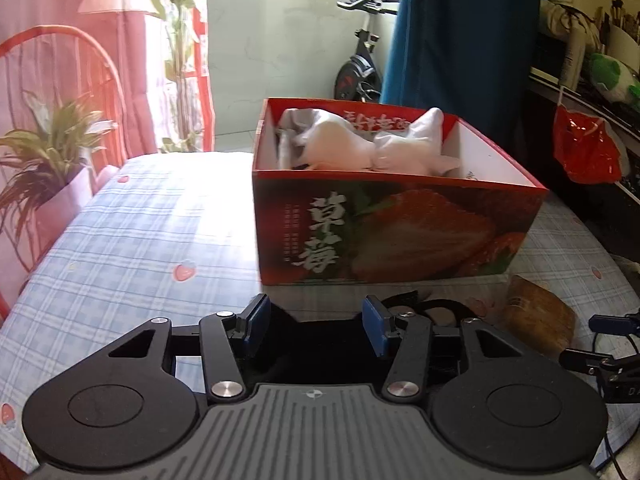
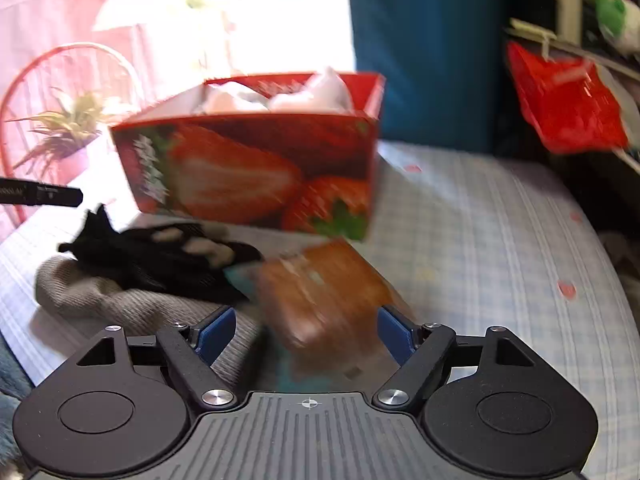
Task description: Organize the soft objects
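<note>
One strawberry box point(image 1: 400, 224), two white bundles point(image 1: 376, 148) inside, three loose soft items near it.
Near the box on the checked cloth point(image 1: 120, 240): one black garment point(image 2: 160, 256), one grey knit point(image 2: 100, 296), one brown packet point(image 2: 324, 296), long axis running near to far, tilted left. Left gripper point(image 1: 316, 324): jaws parted, black garment between them, contact unclear. Right gripper point(image 2: 306, 332): jaws wide, straddling the packet, contact unclear.

both wrist cams look forward and down along their fingers point(image 1: 256, 320), low over the tabletop point(image 1: 120, 240). left faces the box point(image 1: 400, 232) square-on, right sees its corner from closer. shared: box, tabletop, curtain point(image 1: 460, 32).
</note>
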